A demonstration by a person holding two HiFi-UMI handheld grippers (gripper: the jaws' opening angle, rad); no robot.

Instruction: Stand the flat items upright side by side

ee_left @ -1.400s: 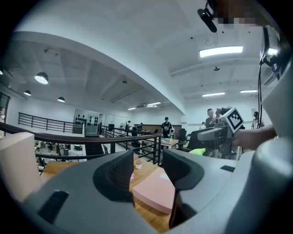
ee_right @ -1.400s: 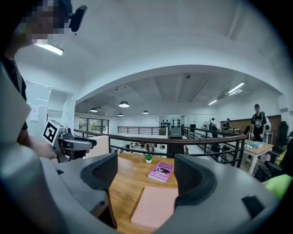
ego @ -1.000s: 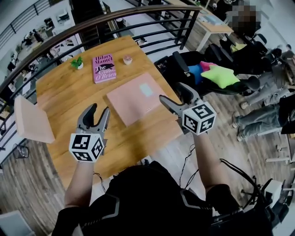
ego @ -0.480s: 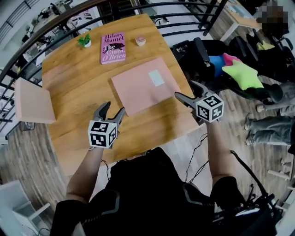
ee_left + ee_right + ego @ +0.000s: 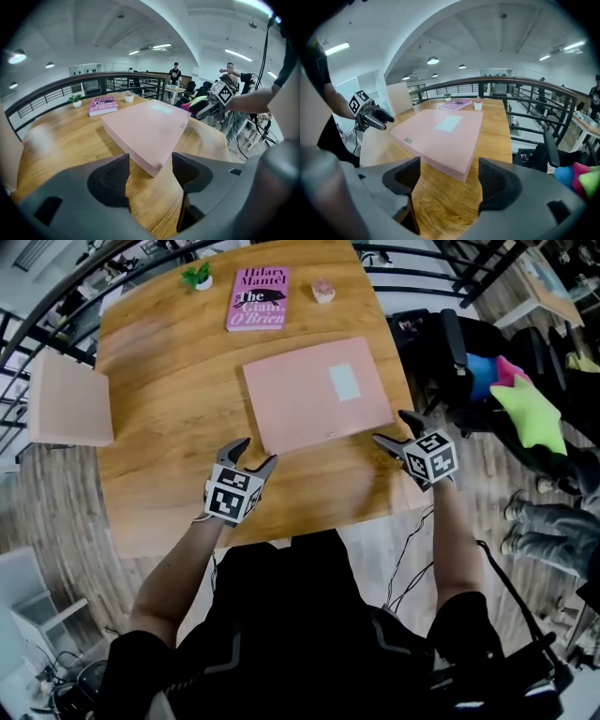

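The large pink flat item (image 5: 319,395) lies face-down flat in the middle of the wooden surface (image 5: 169,381), its long side running left to right. The magenta book (image 5: 258,298) lies flat well beyond it, near the far edge. The left gripper (image 5: 257,452) faces the pink item's near left corner. Its jaws have just been opening and have nothing between them. The right gripper (image 5: 392,426) faces the near right corner, jaws spread and empty. Neither looks clearly nearer.
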